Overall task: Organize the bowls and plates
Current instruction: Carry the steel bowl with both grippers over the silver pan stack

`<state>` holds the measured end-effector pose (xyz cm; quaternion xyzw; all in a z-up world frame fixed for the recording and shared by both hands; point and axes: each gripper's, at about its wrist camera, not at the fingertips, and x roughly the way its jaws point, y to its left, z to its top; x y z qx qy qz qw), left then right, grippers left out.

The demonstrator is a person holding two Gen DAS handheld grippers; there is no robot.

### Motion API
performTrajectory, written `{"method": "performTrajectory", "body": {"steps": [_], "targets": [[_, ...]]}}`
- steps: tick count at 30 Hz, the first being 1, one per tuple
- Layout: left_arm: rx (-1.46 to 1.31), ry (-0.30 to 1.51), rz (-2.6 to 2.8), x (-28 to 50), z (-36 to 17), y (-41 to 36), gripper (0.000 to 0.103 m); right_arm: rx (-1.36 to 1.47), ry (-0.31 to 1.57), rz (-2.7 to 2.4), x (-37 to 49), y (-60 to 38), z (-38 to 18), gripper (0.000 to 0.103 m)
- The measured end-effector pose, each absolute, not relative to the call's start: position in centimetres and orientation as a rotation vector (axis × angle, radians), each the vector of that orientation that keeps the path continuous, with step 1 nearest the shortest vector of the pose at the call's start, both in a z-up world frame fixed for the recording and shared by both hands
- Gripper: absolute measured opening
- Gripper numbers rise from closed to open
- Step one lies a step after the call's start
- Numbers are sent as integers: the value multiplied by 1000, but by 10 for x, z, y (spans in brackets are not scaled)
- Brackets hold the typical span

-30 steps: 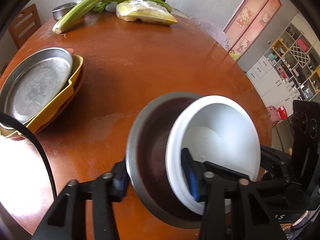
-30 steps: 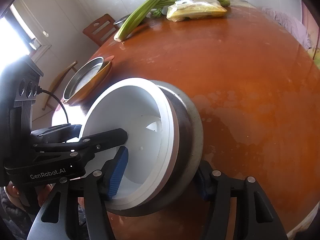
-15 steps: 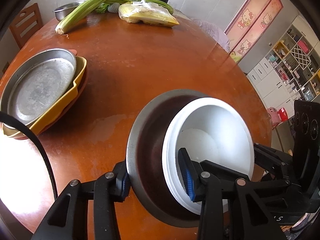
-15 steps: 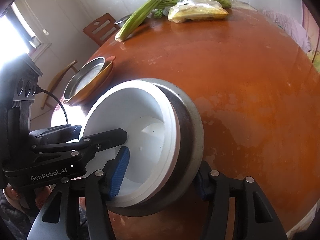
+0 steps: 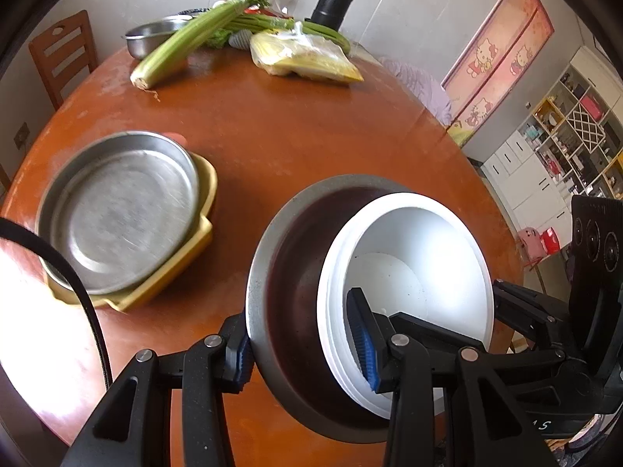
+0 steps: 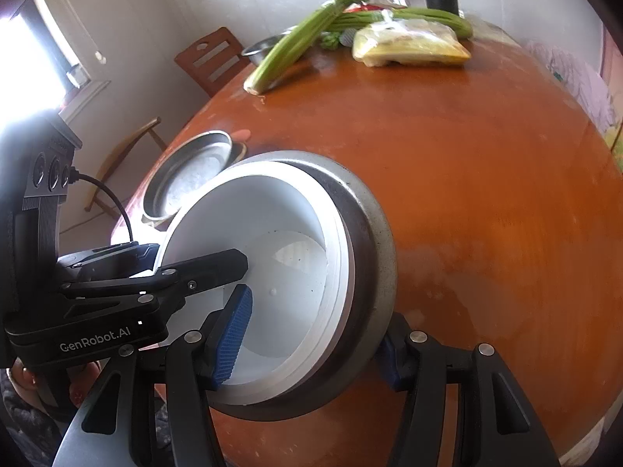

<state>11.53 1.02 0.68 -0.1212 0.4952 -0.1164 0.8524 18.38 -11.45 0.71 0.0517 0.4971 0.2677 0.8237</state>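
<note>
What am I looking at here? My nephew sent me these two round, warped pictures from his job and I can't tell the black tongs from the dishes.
There is no robot: a person holds one black two-finger gripper in each hand, and a wide-angle camera on each looks along its fingers. One picture comes from the left gripper, the other from the right gripper.

Both are clamped on opposite rims of one nested stack: white round bowls inside a grey metal bowl. Each has one blue pad inside the white bowls and one outside the metal one.

Below is a round reddish-brown wooden table. On it lie a shallow round metal pan stacked in a yellow dish, long green celery stalks, a clear bag of yellow food, a small steel bowl and a black bottle.
</note>
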Motion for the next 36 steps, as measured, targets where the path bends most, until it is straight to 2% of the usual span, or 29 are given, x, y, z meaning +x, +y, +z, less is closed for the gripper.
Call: {"method": "performTrajectory", "body": {"steps": [15, 36], "targets": [[-271, 979, -180, 122, 38, 75, 42, 68, 1004, 620, 205, -54, 43, 60], [-370, 979, 15, 131, 36, 168, 42, -46, 1020, 800, 249, 47, 48, 60]]}}
